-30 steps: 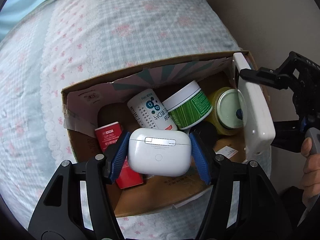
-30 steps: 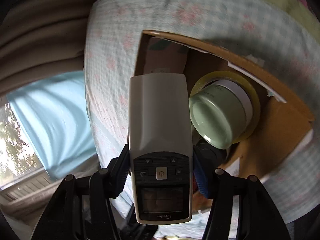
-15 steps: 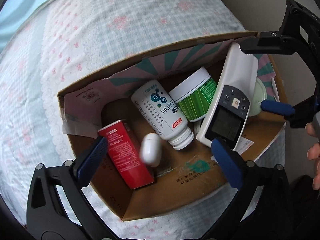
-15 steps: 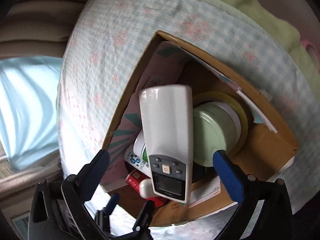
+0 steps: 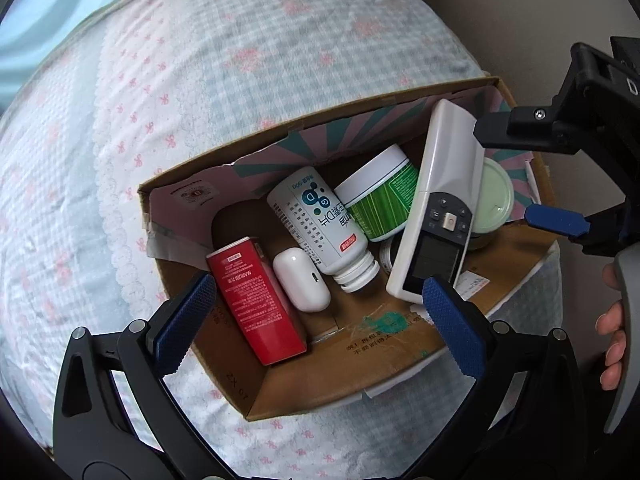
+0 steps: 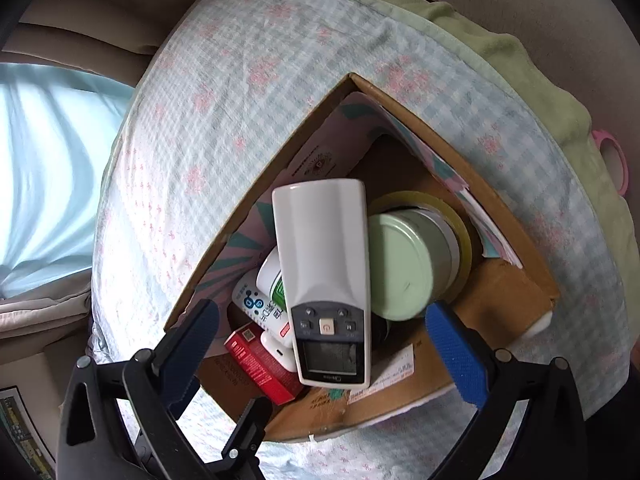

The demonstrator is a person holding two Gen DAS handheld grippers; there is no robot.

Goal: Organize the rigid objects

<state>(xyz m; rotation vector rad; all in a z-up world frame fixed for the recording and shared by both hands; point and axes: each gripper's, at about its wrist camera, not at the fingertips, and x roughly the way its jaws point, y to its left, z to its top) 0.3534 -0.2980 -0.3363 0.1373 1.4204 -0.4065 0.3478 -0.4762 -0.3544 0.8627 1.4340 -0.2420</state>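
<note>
A: What did the left wrist view show?

B: The left tongs (image 5: 320,316) were spread wide and held nothing, hovering over a cardboard box (image 5: 360,364) on the bed (image 5: 200,80). Inside lay a red carton (image 5: 256,300), a white earbud case (image 5: 301,280), a white bottle (image 5: 320,228), a green-labelled jar (image 5: 382,200) and a remote control (image 5: 436,208) propped against a pale green lid (image 5: 496,196). The right tongs (image 5: 520,176) were gaping too.

A: And the right wrist view?

B: The right tongs (image 6: 320,344) stood released, the remote control (image 6: 326,280) lying free in the box (image 6: 516,292), beside the green-lidded jar (image 6: 404,268) set inside a tape roll (image 6: 460,224).
</note>
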